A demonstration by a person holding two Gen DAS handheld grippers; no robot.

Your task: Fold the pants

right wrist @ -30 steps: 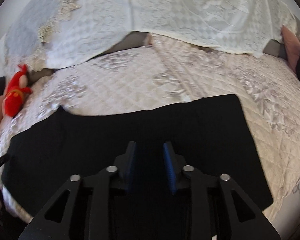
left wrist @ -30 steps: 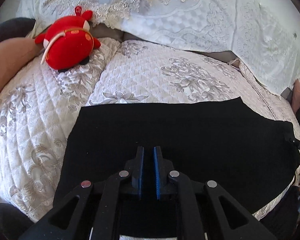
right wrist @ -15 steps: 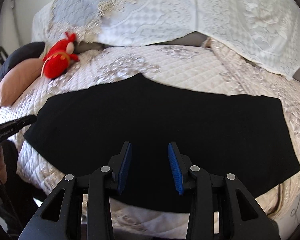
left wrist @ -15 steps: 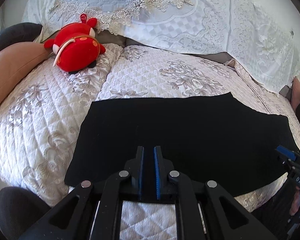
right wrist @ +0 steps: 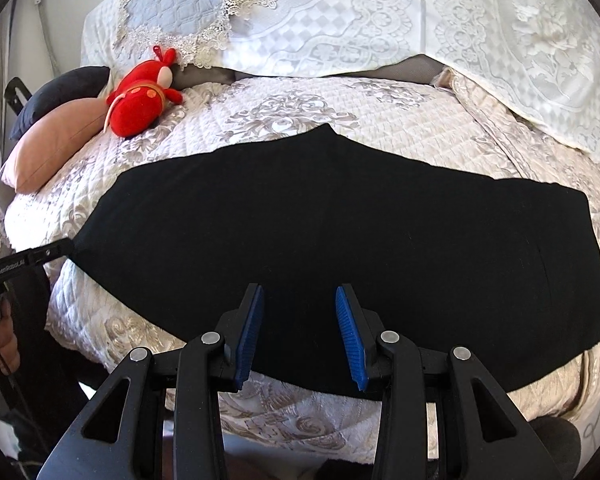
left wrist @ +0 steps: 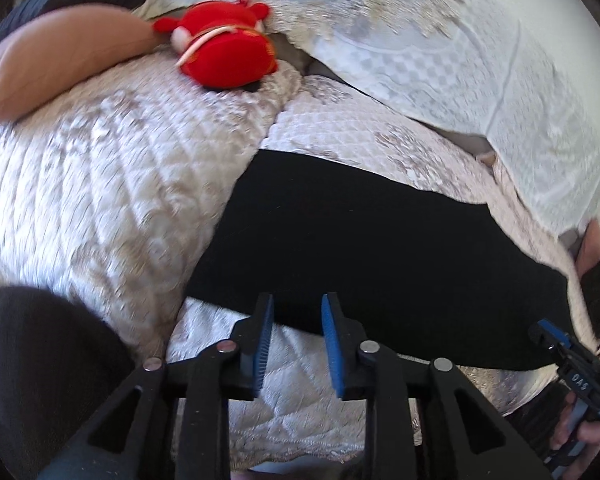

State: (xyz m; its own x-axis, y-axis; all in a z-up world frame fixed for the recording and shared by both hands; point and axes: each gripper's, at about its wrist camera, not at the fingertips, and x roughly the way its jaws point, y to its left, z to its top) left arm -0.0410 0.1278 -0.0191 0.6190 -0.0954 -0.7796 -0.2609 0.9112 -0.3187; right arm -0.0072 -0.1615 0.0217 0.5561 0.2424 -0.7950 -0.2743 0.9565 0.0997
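The black pants (right wrist: 340,232) lie flat, folded lengthwise, across a quilted floral cover. In the left wrist view they (left wrist: 380,240) stretch from the centre to the right. My left gripper (left wrist: 296,304) is open and empty, held back over the pants' near edge at their left end. My right gripper (right wrist: 299,294) is open and empty, above the pants' near edge around the middle. The right gripper also shows at the lower right of the left wrist view (left wrist: 568,352). The left gripper's body shows at the left edge of the right wrist view (right wrist: 20,264).
A red plush toy (right wrist: 140,96) lies at the back left beside a tan cushion (right wrist: 56,140) and a dark cushion (right wrist: 64,88). White lace covers (right wrist: 420,24) drape the backrest. The quilted cover (right wrist: 300,108) drops off at the front edge (right wrist: 300,412).
Both grippers pulled back from the pants toward the front edge. The left jaws went from shut to open, letting go of the fabric. The right jaws opened wider.
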